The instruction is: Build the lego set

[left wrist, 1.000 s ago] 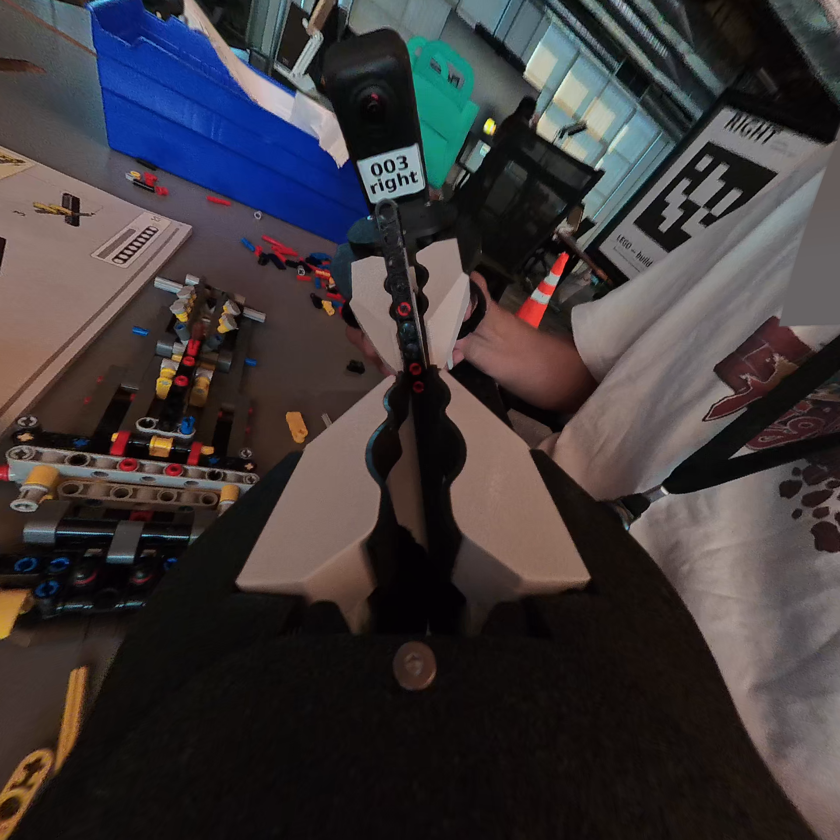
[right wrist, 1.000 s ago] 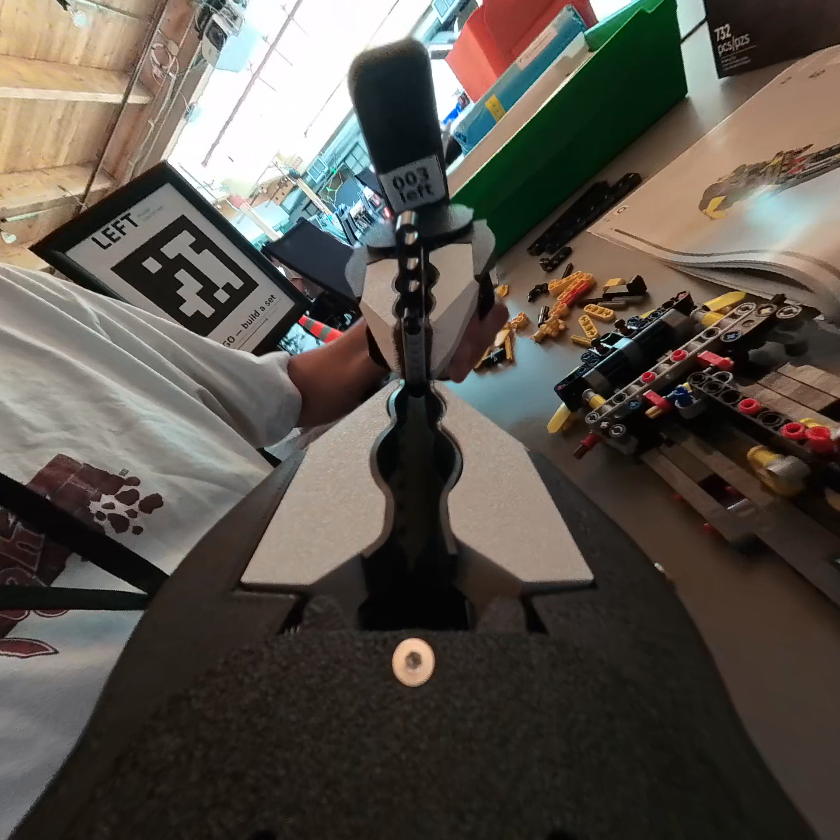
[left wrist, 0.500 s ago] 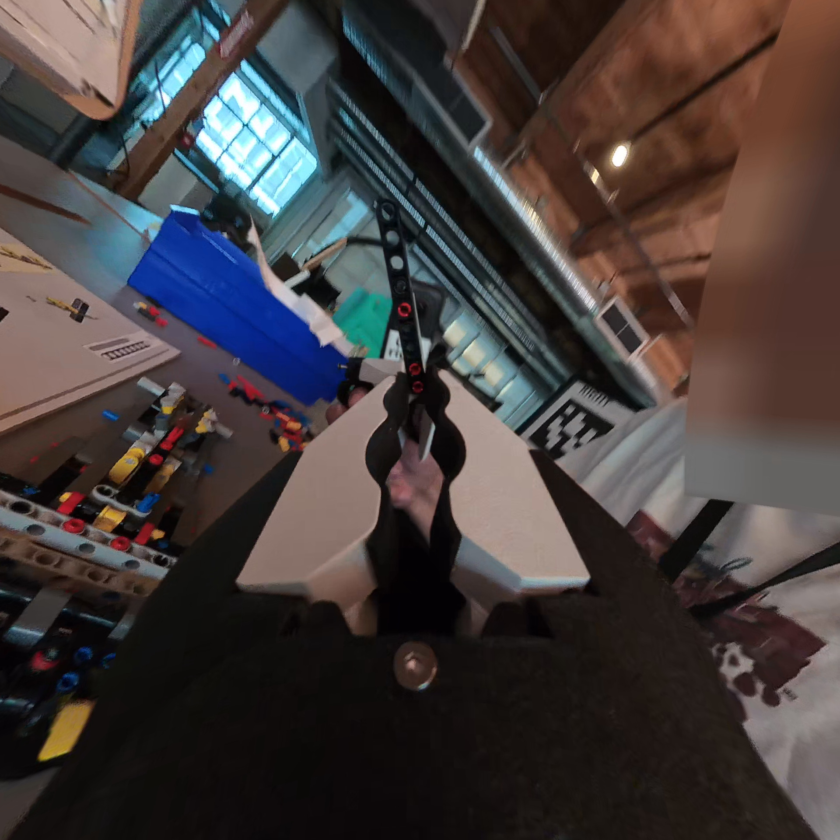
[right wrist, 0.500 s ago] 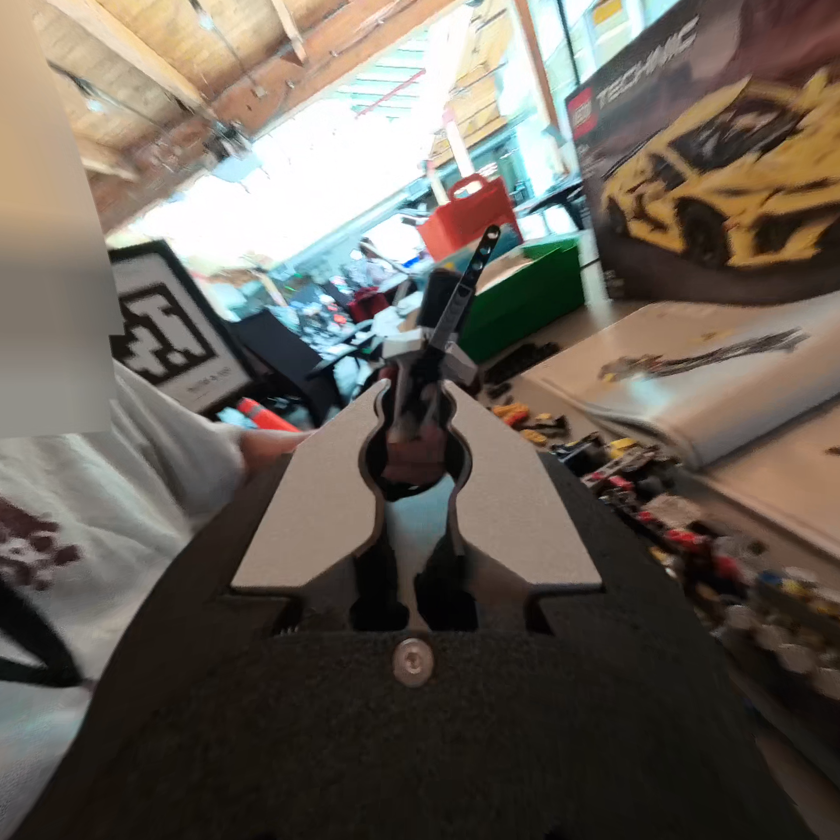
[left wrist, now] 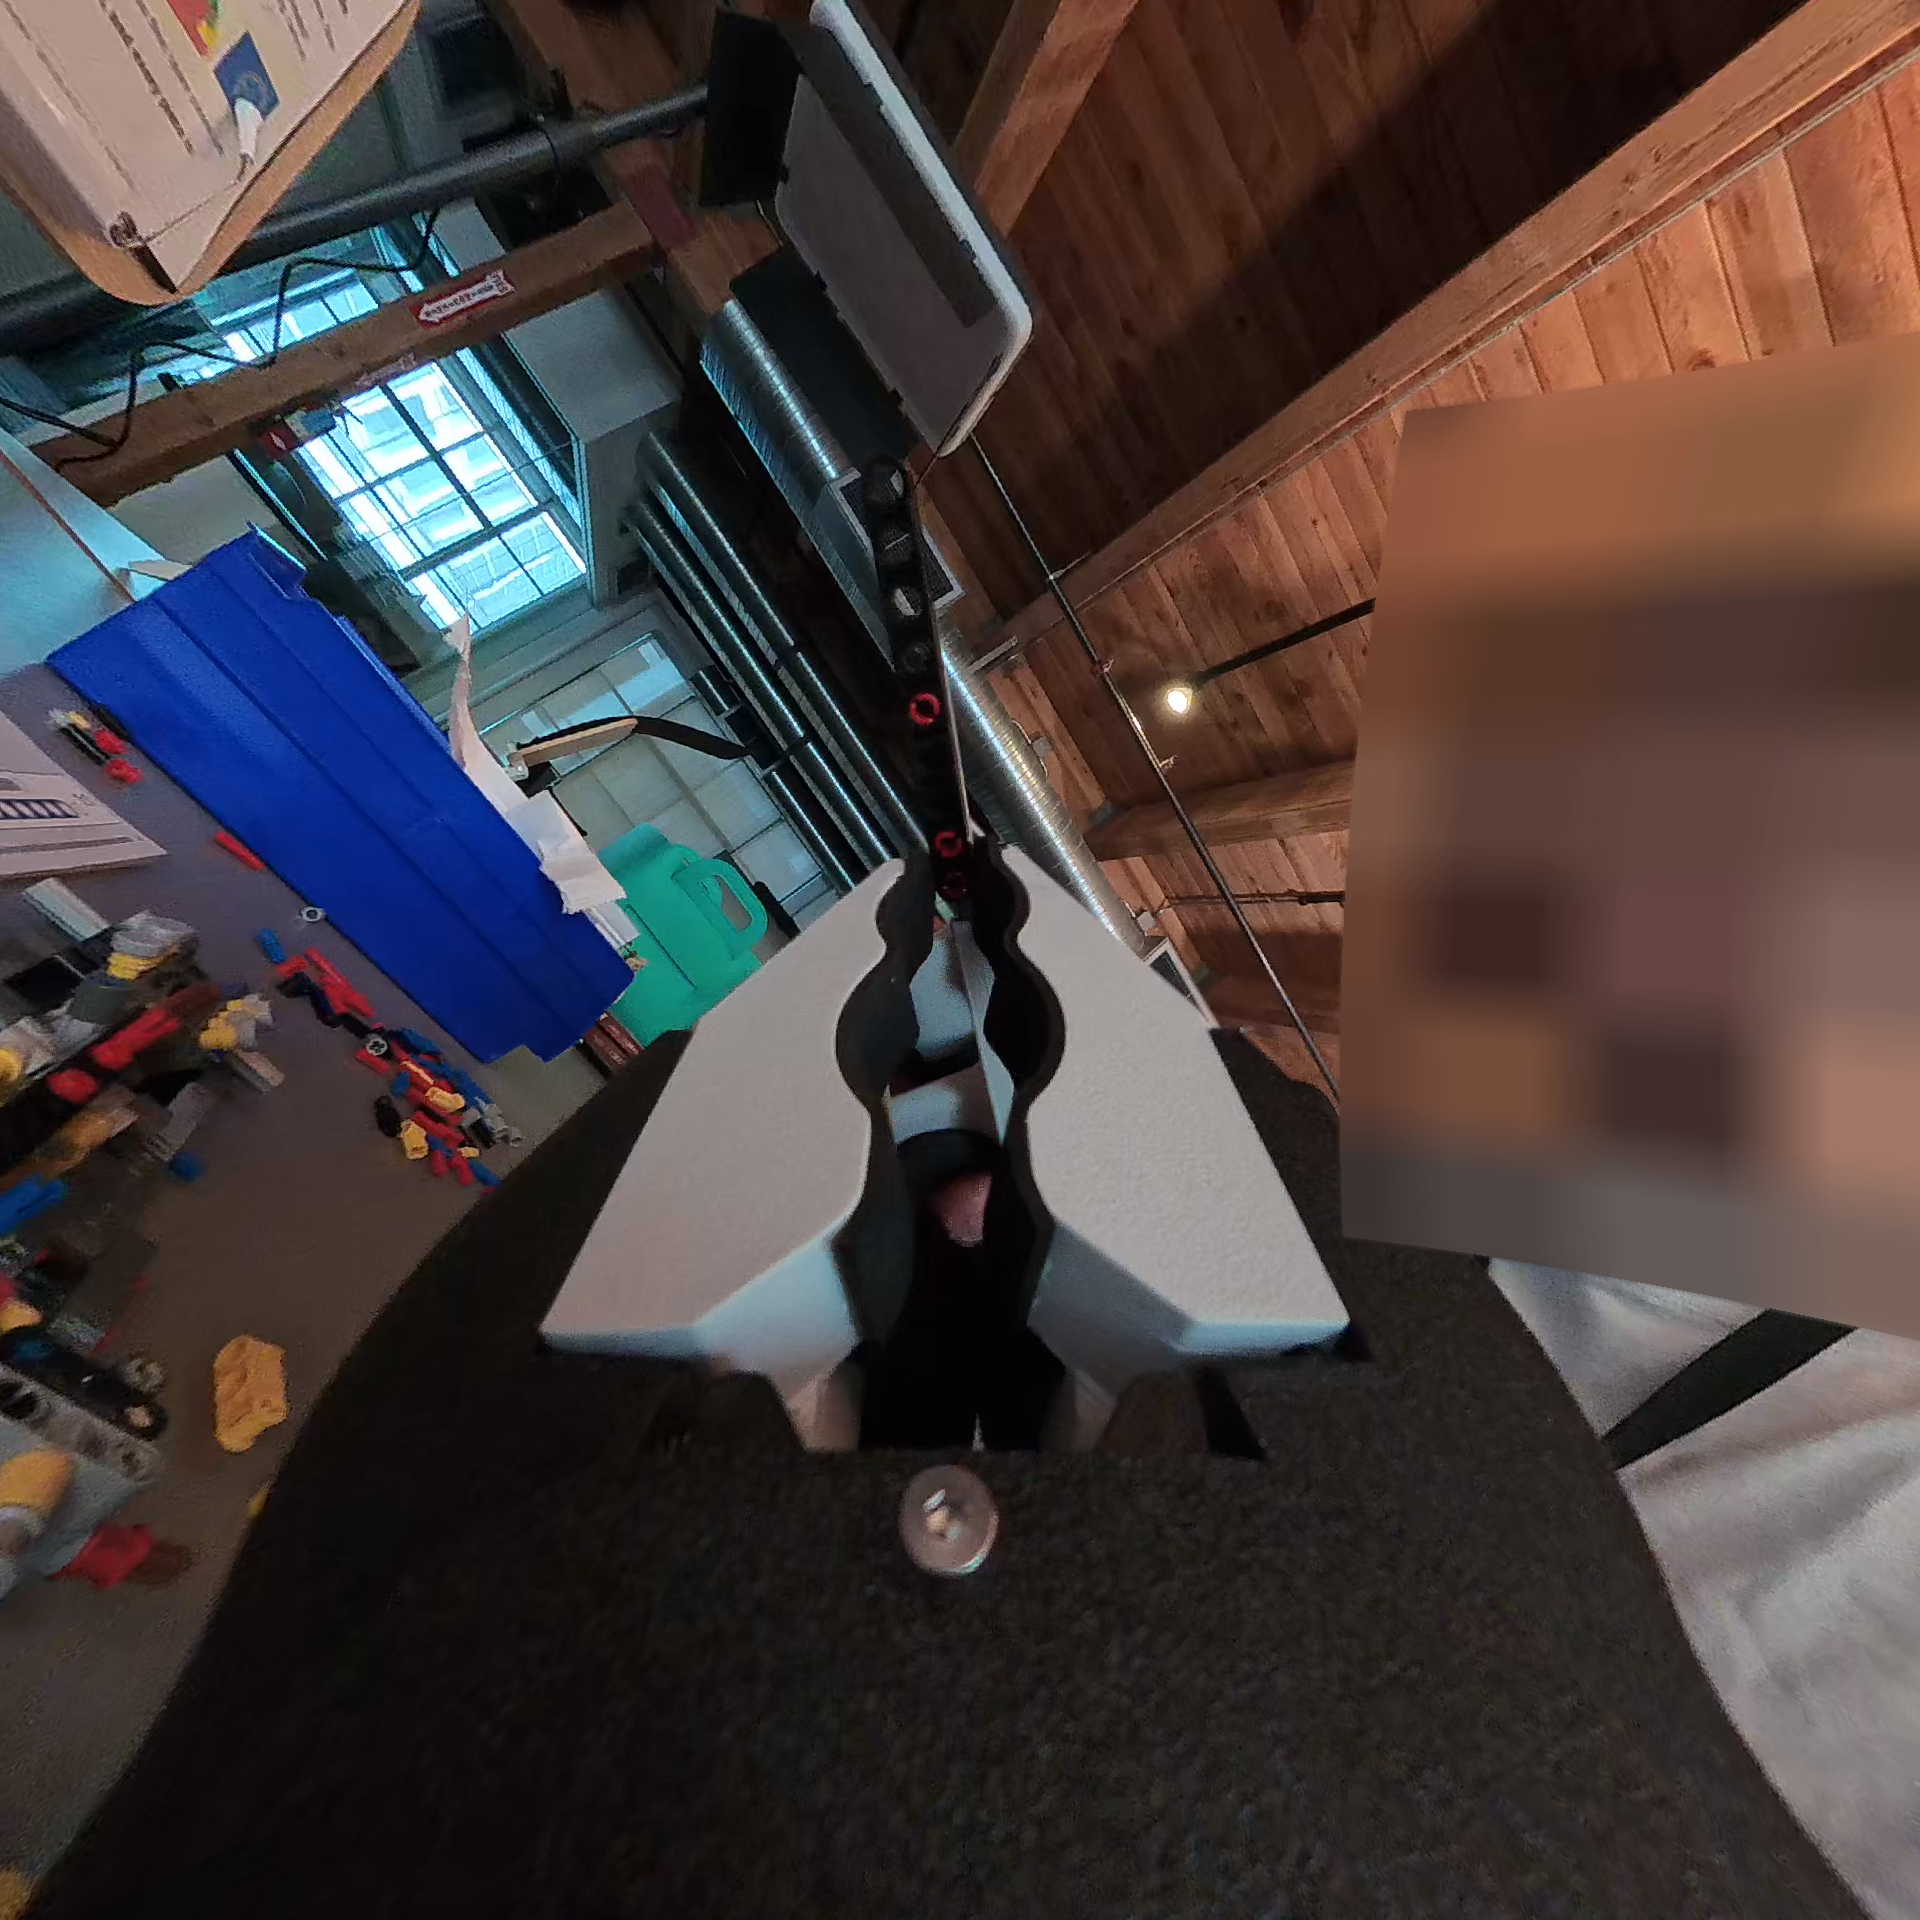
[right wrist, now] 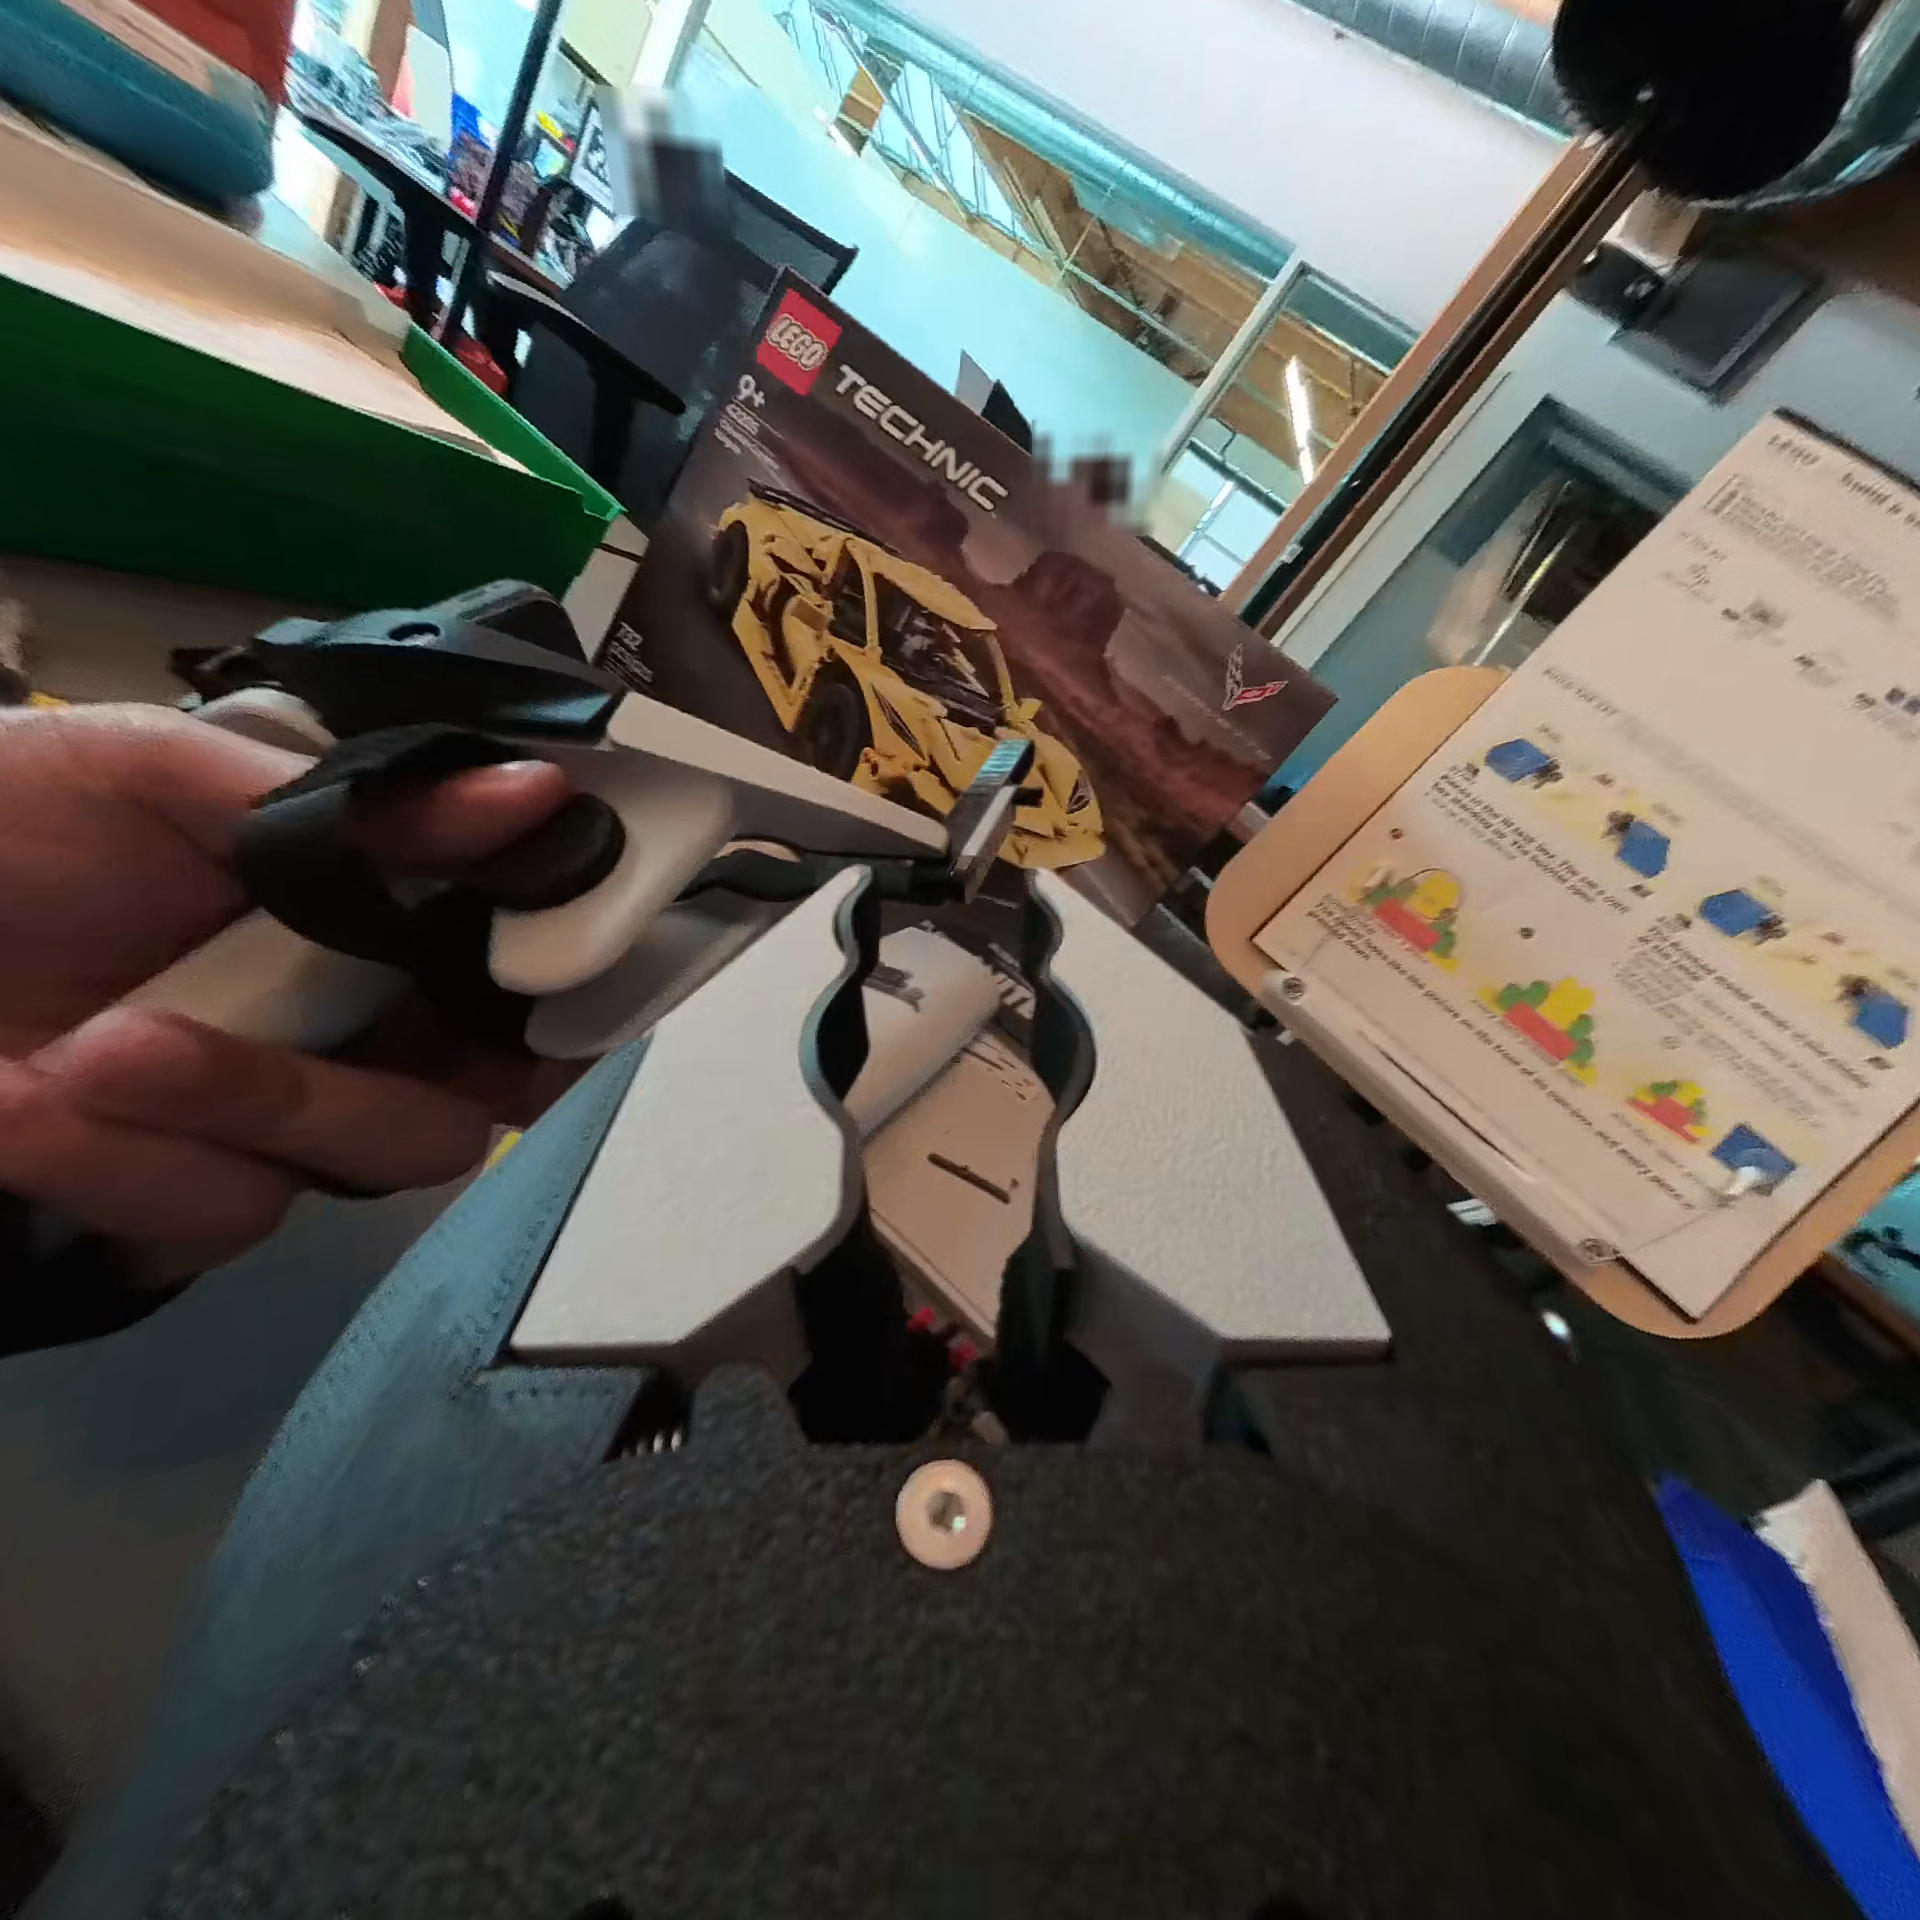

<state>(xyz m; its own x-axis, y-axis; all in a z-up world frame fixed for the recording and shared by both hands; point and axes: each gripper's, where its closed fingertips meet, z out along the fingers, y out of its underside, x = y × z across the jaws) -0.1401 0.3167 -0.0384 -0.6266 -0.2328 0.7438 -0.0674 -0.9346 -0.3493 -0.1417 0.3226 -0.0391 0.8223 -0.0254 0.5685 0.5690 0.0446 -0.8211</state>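
Observation:
My left gripper (left wrist: 951, 878) is shut on the lower end of a long black Lego beam (left wrist: 906, 623) with red pins. It holds the beam up in the air, pointing at the ceiling. My right gripper (right wrist: 951, 899) is open and empty, and the instruction booklet (right wrist: 956, 1091) shows through its gap. In the right wrist view the left gripper (right wrist: 940, 847) reaches in from the left in a person's hand (right wrist: 125, 914). The beam (right wrist: 992, 800) shows end-on just above my right fingertips. The partly built chassis (left wrist: 83, 1039) lies at the left edge of the table.
Loose red, blue and yellow parts (left wrist: 436, 1101) and a yellow piece (left wrist: 249, 1392) lie on the grey table. A blue bin (left wrist: 343, 821) stands behind them. A set box with a yellow car (right wrist: 935, 644), a green bin (right wrist: 260, 468) and an instruction board (right wrist: 1610, 935) stand ahead. Both grippers' tips are close together, under 4 cm apart.
The right gripper has let go of the beam, opened and swung to the side. The left gripper has tilted upward with the beam still in it.

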